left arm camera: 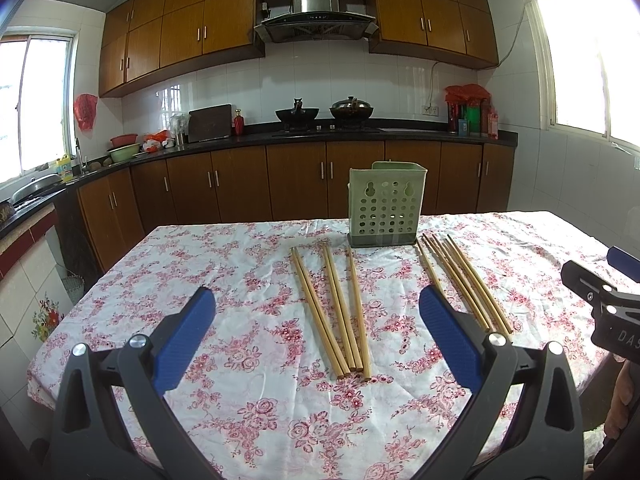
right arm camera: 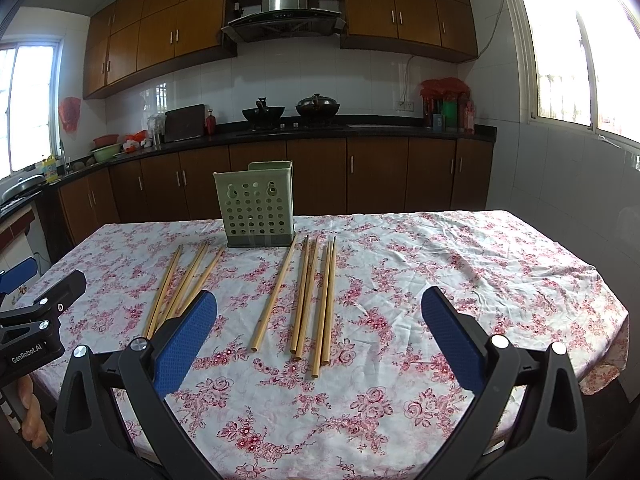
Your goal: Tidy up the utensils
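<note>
Left gripper (left arm camera: pixel 318 312) fingers wide apart, empty — right gripper (right arm camera: pixel 319 312) likewise, chopsticks (left arm camera: pixel 334 308) untouched.

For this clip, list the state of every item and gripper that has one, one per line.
Left gripper: open, empty, above the table.
Right gripper: open, empty, above the table.
Pale green perforated plastic utensil holder: upright; no utensils show above its rim.
Left group of wooden chopsticks: lying flat on the floral tablecloth.
Right group of wooden chopsticks: lying flat, loosely fanned.

both hand-held grippers (left arm camera: pixel 318 322) (right arm camera: pixel 319 322) wide open, empty
</note>
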Available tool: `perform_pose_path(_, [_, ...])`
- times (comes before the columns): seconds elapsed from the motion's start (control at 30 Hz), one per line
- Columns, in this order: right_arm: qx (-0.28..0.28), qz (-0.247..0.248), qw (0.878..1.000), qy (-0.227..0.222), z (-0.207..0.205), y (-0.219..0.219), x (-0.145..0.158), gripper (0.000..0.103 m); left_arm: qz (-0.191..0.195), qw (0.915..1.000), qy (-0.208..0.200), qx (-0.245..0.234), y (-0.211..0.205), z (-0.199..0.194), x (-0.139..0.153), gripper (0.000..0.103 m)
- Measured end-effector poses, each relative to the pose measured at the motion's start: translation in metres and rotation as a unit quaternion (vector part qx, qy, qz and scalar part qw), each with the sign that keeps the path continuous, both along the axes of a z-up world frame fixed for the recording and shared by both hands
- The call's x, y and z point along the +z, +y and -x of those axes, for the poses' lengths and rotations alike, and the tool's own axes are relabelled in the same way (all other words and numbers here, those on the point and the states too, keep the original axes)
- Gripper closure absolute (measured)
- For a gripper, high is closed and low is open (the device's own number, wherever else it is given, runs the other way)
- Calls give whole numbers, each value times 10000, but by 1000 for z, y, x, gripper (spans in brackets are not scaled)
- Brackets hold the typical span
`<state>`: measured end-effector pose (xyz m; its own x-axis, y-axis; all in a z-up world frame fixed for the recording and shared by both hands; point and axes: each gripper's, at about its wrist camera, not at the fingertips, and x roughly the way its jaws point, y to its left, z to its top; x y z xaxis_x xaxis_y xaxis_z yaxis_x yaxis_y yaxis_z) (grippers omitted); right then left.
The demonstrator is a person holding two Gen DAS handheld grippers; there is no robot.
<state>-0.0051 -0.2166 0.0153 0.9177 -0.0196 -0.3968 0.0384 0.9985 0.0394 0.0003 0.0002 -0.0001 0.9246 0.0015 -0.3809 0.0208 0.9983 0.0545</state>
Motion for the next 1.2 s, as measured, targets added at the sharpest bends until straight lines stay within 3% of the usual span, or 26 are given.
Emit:
perform_pose_path(0.57, [23, -46, 9999, 129, -5, -3, -9, 2, -11, 10000, 97, 7, 2, -6, -10, 4])
perform_pose_path(0.73, [-144, -198, 9970, 730, -31, -14, -24, 2, -80, 9980, 585, 243, 15, -35, -22, 4])
perform_pose_path(0.8, [-295, -336, 9930, 1093, -47, -25, -33, 3, -22, 9943, 992, 383, 27, -56, -29, 4])
perform_pose_path(0.83, [-321, -427, 9903, 1279, -56, -31, -38, 6, 54, 9923, 1170, 396, 34, -67, -32, 4])
perform_pose_path(0.9, [-252, -617, 9840, 1655, -75, -40, -47, 33, 137, 9897, 1364, 422, 42, -81, -35, 6])
perform_pose_path(0.93, [-219, -704, 9805, 1823, -85, -43, -51, 40, 165, 9882, 1461, 430, 45, -88, -38, 9])
perform_pose_path(1.0, [-142, -937, 9730, 2106, -103, -48, -59, 62, 231, 9841, 1716, 385, 49, -105, -44, 28])
perform_pose_path(1.1, [44, -1108, 9660, 2336, -123, -48, -67, 77, 367, 9771, 2074, 315, 53, -126, -55, 43])
perform_pose_path(1.2, [236, -931, 9643, 2469, -139, -37, -72, 83, 414, 9713, 2327, 264, 53, -139, -67, 53])
